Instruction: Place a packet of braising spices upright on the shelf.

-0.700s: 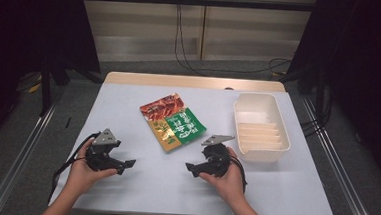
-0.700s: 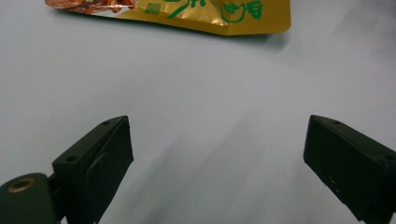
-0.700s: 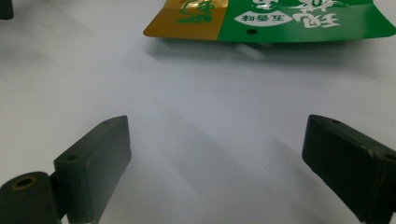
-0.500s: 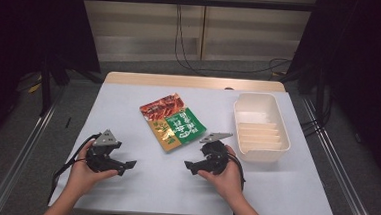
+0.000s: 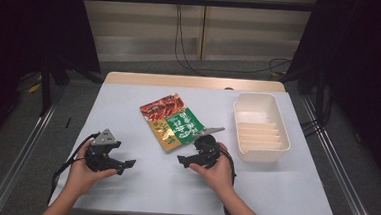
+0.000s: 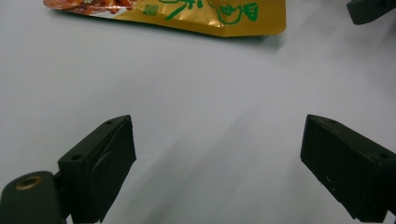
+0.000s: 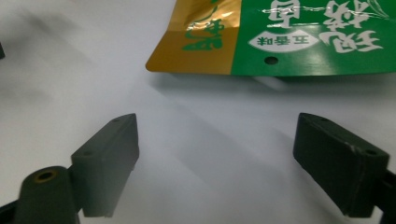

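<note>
Resting low on the table (image 5: pixel 138 194), both grippers' fingers spread empty, right gripper (image 5: pixel 187 161) beside the snack packet (image 5: pixel 175 121).

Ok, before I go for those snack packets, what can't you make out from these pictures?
- Green packet: right gripper view's top and right edges cut it off.
- Red packet: the green one overlaps its near end in the high view; the left gripper view's top edge cuts it.
- Packet print: too small in the high view.
- Tray: the far wall's inner face blurs.
</note>
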`<action>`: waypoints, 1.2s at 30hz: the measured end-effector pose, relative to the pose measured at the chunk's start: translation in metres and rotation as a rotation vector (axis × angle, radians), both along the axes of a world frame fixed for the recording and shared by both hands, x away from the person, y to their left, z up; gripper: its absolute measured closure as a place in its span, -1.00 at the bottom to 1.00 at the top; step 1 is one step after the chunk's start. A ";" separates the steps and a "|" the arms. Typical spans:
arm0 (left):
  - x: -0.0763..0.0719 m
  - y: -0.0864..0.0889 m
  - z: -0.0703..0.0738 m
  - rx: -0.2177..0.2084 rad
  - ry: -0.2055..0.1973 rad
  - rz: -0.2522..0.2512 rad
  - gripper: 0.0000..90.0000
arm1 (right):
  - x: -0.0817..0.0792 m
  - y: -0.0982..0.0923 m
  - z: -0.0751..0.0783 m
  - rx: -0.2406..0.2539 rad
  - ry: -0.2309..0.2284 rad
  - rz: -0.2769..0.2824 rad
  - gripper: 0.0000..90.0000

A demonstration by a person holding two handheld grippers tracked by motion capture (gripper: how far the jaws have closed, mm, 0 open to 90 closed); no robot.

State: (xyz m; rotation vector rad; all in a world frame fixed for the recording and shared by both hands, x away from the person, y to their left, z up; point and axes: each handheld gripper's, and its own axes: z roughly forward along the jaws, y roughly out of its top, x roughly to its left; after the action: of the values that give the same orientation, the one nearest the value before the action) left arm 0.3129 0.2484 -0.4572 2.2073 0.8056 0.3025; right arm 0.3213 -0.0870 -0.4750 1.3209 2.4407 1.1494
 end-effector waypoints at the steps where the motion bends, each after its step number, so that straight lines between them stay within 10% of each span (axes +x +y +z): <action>1: 0.000 0.000 0.000 -0.005 0.004 0.002 -0.78 | 0.001 0.001 0.000 0.015 0.010 -0.008 -0.65; 12: -0.001 -0.001 -0.002 -0.004 -0.016 0.010 -0.76 | 0.020 0.005 0.002 0.096 0.063 -0.072 -0.59; 36: -0.001 -0.002 -0.001 0.014 -0.037 0.016 -0.74 | 0.043 0.013 0.001 0.107 0.083 -0.092 -0.54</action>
State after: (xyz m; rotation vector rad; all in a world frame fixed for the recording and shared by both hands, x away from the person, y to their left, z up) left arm 0.3116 0.2461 -0.4582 2.2029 0.8033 0.3560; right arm 0.3641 -0.0737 -0.4735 1.5230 2.3757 1.2421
